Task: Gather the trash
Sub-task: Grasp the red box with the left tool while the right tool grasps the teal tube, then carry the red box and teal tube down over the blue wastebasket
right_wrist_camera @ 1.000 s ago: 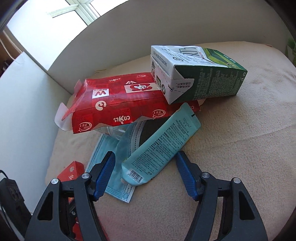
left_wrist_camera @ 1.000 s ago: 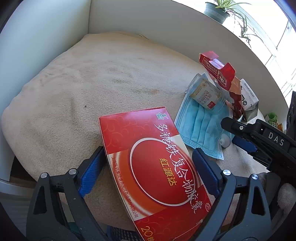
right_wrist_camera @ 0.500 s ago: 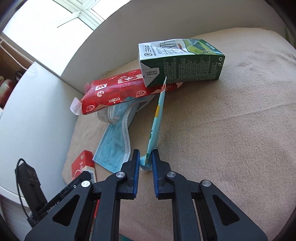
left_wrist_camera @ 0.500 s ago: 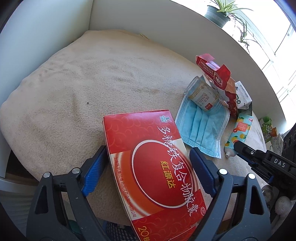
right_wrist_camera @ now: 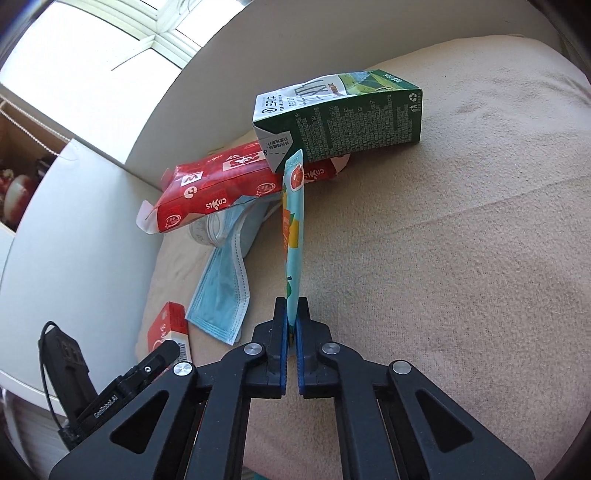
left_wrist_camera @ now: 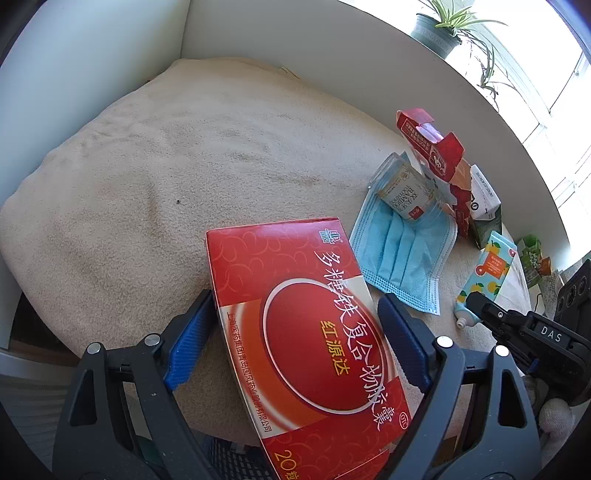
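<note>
A large red medicine box [left_wrist_camera: 306, 332] sits between the pads of my left gripper [left_wrist_camera: 295, 299], which grips it across its width above the beige cushion [left_wrist_camera: 184, 166]. My right gripper [right_wrist_camera: 291, 306] is shut on the cap end of a light blue tube with fruit print [right_wrist_camera: 293, 229]. The tube stands on edge and points at the pile. In the left wrist view the same tube [left_wrist_camera: 487, 273] sticks out of the right gripper [left_wrist_camera: 476, 306]. The pile holds a blue face mask [right_wrist_camera: 225, 288], a red snack box [right_wrist_camera: 218, 188], a green-white carton [right_wrist_camera: 343, 118] and a clear jar [left_wrist_camera: 406, 192].
White walls close in the cushion at the back and on the left. A potted plant [left_wrist_camera: 439, 33] stands on the sill behind. A small green packet [left_wrist_camera: 532, 254] lies past the cushion's right edge. The cushion's right half [right_wrist_camera: 461, 258] is bare.
My right gripper closed on the tube, turned it on edge and drew it back out of the pile. The left gripper kept the red box and barely moved.
</note>
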`<state>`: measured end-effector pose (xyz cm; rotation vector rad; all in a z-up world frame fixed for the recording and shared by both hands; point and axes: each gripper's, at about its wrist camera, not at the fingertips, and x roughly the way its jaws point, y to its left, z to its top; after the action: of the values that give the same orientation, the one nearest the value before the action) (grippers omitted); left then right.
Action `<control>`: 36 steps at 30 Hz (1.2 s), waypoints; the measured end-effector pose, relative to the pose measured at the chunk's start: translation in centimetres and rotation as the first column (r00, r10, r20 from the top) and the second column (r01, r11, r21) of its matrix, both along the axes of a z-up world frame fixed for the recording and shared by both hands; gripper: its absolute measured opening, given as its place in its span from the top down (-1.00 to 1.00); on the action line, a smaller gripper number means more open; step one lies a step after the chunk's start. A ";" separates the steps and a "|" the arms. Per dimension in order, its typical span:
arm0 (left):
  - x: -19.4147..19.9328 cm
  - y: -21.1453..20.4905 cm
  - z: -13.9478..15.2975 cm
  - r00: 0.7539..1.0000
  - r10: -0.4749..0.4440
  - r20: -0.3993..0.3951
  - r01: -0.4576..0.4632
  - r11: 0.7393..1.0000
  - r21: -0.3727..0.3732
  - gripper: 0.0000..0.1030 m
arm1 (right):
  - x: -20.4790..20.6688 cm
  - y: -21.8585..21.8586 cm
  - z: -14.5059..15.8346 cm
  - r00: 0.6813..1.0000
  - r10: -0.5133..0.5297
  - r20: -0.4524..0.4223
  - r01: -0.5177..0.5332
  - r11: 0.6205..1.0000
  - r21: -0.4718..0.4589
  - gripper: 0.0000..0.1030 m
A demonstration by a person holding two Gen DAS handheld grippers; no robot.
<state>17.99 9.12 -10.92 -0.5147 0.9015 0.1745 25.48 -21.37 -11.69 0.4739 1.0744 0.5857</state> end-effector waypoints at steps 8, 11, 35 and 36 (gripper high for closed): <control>-2.5 -0.1 0.8 0.999 -0.027 0.041 0.029 0.998 -0.052 -0.74 | -4.2 -1.7 2.2 0.993 0.057 0.101 -0.056 0.998 -0.012 0.96; -3.6 -0.4 0.9 0.998 -0.040 0.052 0.042 0.998 -0.053 -0.73 | -5.6 -2.5 2.3 0.990 0.078 0.113 -0.078 0.997 -0.009 0.96; -11.3 -5.3 -0.2 0.985 -0.151 0.087 0.154 0.987 -0.033 -0.70 | -14.1 -1.8 1.5 0.960 0.203 0.194 -0.184 0.976 -0.114 0.96; -11.5 -5.5 -0.7 0.985 -0.156 0.076 0.159 0.987 -0.039 -0.70 | -14.5 -1.8 1.2 0.959 0.211 0.192 -0.190 0.974 -0.122 0.96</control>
<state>6.50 3.65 -11.63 -0.4858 0.8725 -0.0080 11.00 -23.13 -10.46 0.2099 0.9565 0.7378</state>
